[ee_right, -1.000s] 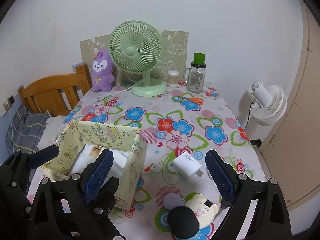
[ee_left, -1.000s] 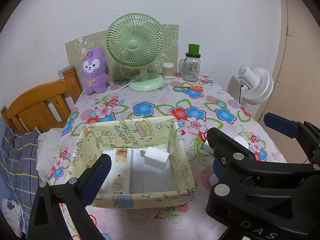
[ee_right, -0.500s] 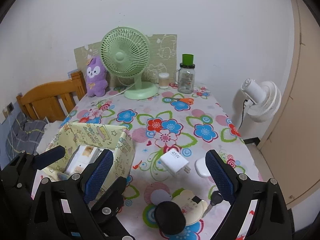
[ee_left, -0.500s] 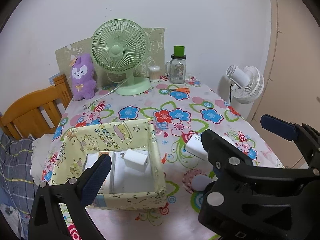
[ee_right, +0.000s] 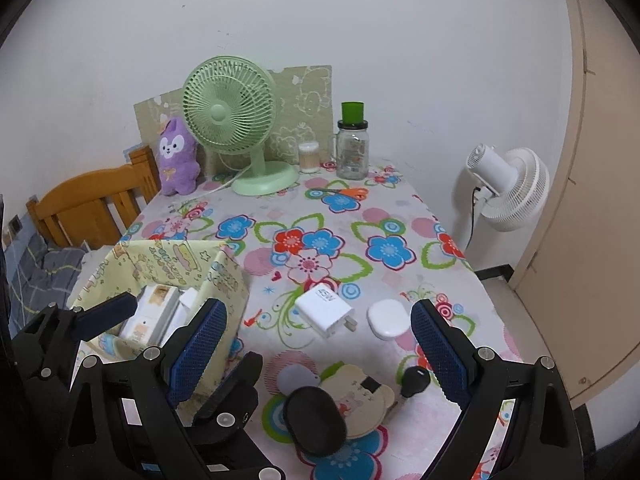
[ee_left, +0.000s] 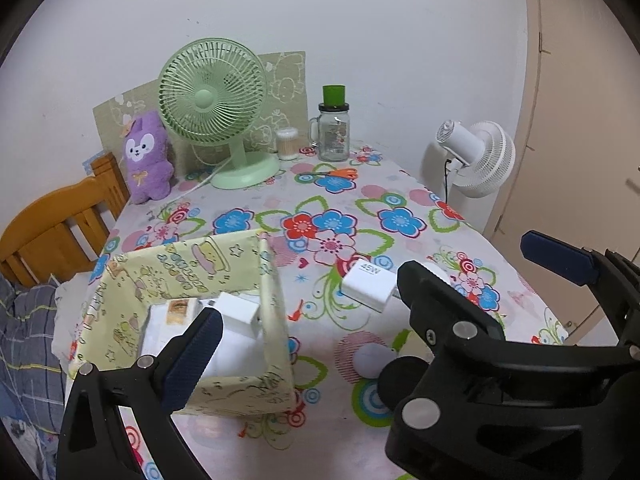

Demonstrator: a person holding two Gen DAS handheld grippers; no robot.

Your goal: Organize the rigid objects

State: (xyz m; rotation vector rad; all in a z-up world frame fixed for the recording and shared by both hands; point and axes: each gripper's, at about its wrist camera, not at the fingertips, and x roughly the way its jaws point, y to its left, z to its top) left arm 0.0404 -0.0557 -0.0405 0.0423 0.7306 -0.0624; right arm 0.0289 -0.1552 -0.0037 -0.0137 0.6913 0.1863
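Yellow fabric box (ee_right: 224, 280) at near left of tabletop (ee_right: 400, 208) already holds white charger (ee_left: 240, 314) and flat white boxes (ee_right: 154, 306). Left outside, right of box: 45W charger (ee_right: 325, 311), white oval case (ee_right: 388, 319), bear-shaped card (ee_right: 360, 398), black oval case (ee_right: 314, 420), small black plug (ee_right: 415, 381). Right gripper (ee_right: 316, 346) jaws wide, empty, above loose items. Left gripper (ee_left: 370, 288) jaws wide, empty, over box edge. Judged partly done; several pieces remain.
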